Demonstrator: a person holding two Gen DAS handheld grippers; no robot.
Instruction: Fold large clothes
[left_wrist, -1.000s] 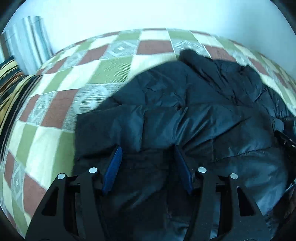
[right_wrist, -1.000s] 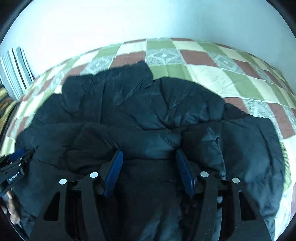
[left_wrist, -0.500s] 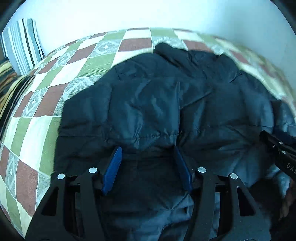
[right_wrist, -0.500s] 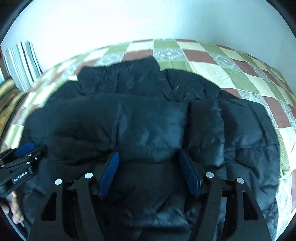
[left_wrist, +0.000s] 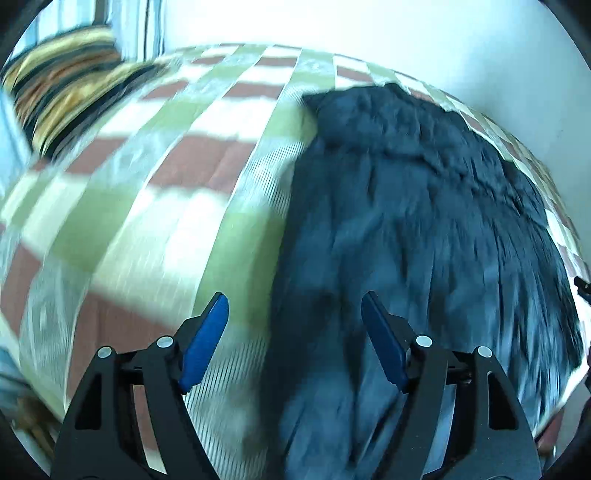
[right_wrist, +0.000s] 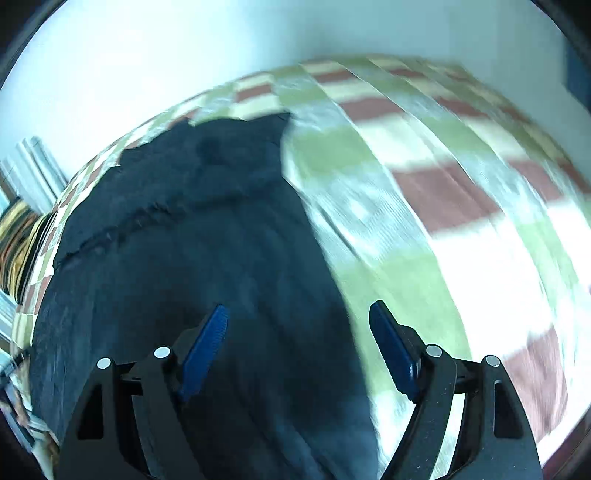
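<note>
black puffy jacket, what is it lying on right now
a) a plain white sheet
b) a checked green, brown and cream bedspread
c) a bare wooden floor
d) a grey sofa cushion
b: in both wrist views the black puffy jacket is spread on the checked green, brown and cream bedspread, which shows on either side of it; both views are motion-blurred, but the checks are plain.

The left hand-held gripper points steeply downward, its blue pads spread wide with nothing pinched between them, the jaws having just been opening. The right hand-held gripper matches it, likewise angled down, empty and just opened wider.
</note>
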